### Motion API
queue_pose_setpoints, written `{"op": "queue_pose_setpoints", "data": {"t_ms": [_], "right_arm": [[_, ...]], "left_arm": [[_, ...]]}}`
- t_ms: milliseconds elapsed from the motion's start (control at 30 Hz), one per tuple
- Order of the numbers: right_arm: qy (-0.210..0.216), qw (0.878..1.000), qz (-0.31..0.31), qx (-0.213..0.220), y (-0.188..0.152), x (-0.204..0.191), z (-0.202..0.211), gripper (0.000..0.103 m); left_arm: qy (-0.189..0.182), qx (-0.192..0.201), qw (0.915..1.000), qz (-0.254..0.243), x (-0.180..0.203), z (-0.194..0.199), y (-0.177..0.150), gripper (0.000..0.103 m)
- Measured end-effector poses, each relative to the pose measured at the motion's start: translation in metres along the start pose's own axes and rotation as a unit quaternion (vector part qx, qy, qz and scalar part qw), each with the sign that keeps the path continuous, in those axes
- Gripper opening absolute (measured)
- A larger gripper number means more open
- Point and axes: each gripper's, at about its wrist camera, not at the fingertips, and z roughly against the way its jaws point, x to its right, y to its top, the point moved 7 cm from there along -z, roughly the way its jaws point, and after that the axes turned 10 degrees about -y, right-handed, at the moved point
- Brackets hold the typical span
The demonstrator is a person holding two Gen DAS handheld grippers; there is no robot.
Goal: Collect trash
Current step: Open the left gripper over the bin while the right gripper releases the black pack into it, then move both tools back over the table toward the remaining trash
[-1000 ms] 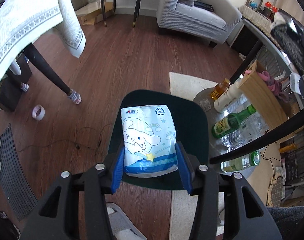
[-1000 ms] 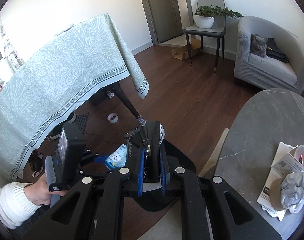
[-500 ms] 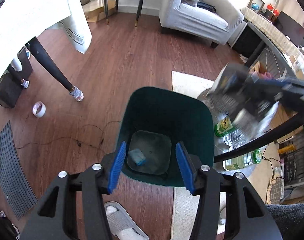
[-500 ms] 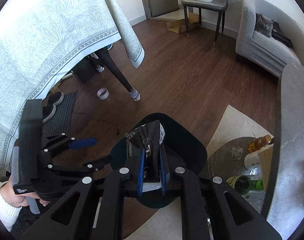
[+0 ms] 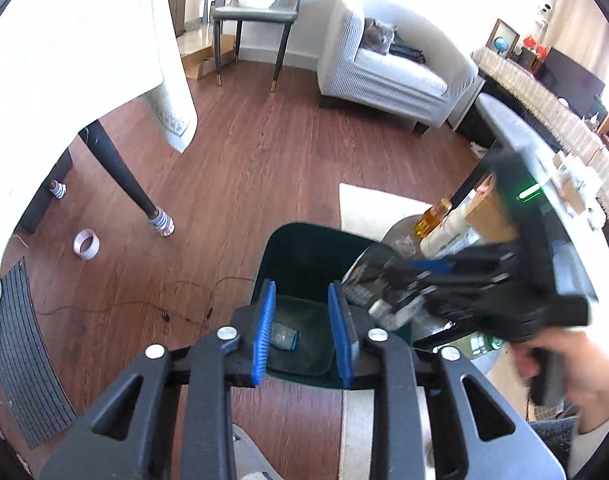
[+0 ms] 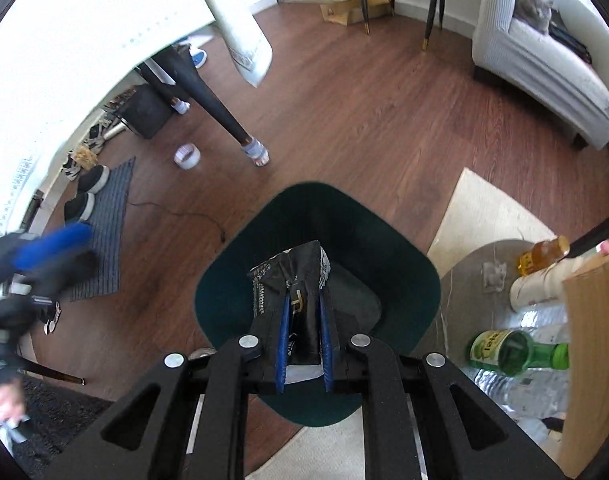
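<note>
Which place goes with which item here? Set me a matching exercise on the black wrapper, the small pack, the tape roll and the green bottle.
Items:
1 black wrapper
2 small pack
3 tape roll
4 green bottle

Places:
A on the wood floor
B at the bottom of the bin
C on the low round table
D in the right gripper, above the bin

Pairs: 1-D; 2-B; 3-A; 4-C

The brown wood floor (image 6: 344, 128) holds a dark green bin (image 6: 232, 280), a roll of tape (image 6: 187, 155), a thin black wire (image 5: 116, 304), a striped grey mat (image 6: 104, 216) with shoes (image 6: 86, 188) and a pale rug (image 6: 480, 212).
</note>
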Motion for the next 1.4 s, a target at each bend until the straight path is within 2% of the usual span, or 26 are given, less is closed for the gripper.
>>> {"op": "queue_pose_setpoints", "data": {"t_ms": [267, 400, 500, 567, 733, 867, 1000, 1233, 1400], "right_arm": [[-0.015, 0.999, 0.007, -0.046, -0.014, -0.009, -0.042, 0.014], [-0.03, 0.998, 0.011, -0.055, -0.021, -0.007, -0.057, 0.018], [-0.034, 0.998, 0.016, -0.058, -0.024, -0.007, -0.064, 0.031], [-0.031, 0.998, 0.017, -0.054, -0.024, -0.006, -0.065, 0.044], [-0.019, 0.999, 0.024, -0.044, -0.022, -0.013, -0.056, 0.046], [-0.005, 0.999, 0.033, -0.013, -0.011, -0.021, -0.031, 0.046], [0.009, 0.998, 0.041, 0.037, 0.004, -0.027, 0.01, 0.046], [0.0, 0.992, 0.041, 0.122, 0.023, -0.013, 0.089, 0.046], [-0.014, 0.985, 0.02, 0.17, 0.026, 0.017, 0.141, 0.049]], "left_arm": [[-0.009, 0.042, 0.999, -0.013, 0.018, 0.03, 0.021, 0.026], [-0.017, 0.059, 0.998, -0.014, 0.024, 0.045, 0.029, 0.026], [-0.022, 0.073, 0.9969, -0.02, 0.031, 0.058, 0.034, 0.026], [-0.028, 0.082, 0.9961, -0.02, 0.035, 0.066, 0.038, 0.026], [-0.035, 0.107, 0.9931, -0.033, 0.047, 0.085, 0.047, 0.025], [-0.035, 0.127, 0.9903, -0.043, 0.055, 0.099, 0.052, 0.025], [-0.042, 0.15, 0.9867, -0.046, 0.062, 0.109, 0.056, 0.025], [-0.033, 0.164, 0.9842, -0.059, 0.078, 0.116, 0.063, 0.027], [-0.042, 0.175, 0.981, -0.073, 0.101, 0.125, 0.069, 0.04]]}}
